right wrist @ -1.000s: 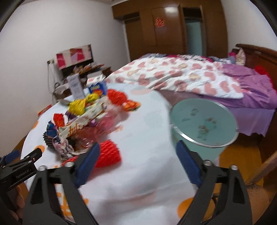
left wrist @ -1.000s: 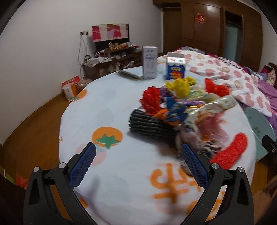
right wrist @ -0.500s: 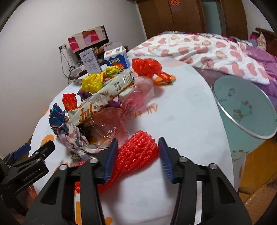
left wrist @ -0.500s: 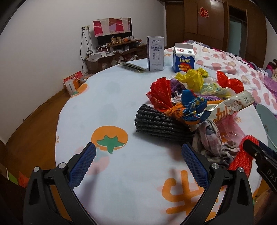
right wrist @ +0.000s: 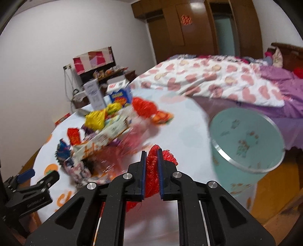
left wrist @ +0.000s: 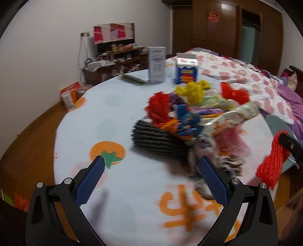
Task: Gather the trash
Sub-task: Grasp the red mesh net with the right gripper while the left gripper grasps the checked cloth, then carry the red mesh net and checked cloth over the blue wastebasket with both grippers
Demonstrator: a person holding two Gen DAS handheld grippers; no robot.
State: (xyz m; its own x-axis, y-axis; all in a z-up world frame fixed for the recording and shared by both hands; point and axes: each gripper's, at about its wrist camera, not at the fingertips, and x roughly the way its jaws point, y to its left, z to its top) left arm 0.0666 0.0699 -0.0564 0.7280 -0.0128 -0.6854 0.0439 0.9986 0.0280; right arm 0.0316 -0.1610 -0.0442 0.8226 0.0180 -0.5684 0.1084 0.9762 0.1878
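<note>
right gripper [right wrist: 151, 151] just closed, clamping red foam net [right wrist: 151, 170], frame centre; left gripper [left wrist: 151, 166] wide, empty, bottom of frame.

Motion blur left very little print legible. The blue and white carton [left wrist: 186, 71] at the far side of the worktop [left wrist: 121, 117] carried a yellow and red label, its letters smeared past reading. The tall white box [left wrist: 156, 64] beside it showed grey print too faint to make out. Large orange characters [left wrist: 191, 206] were printed on the cloth over the worktop, near the left claw [left wrist: 151, 181], too blurred to read. A red paper emblem [left wrist: 214, 14] hung on the wooden wardrobe door [left wrist: 223, 28]. The left claw's body [right wrist: 28, 196], seen from the right wrist, bore small embossed lettering, unreadable.
</note>
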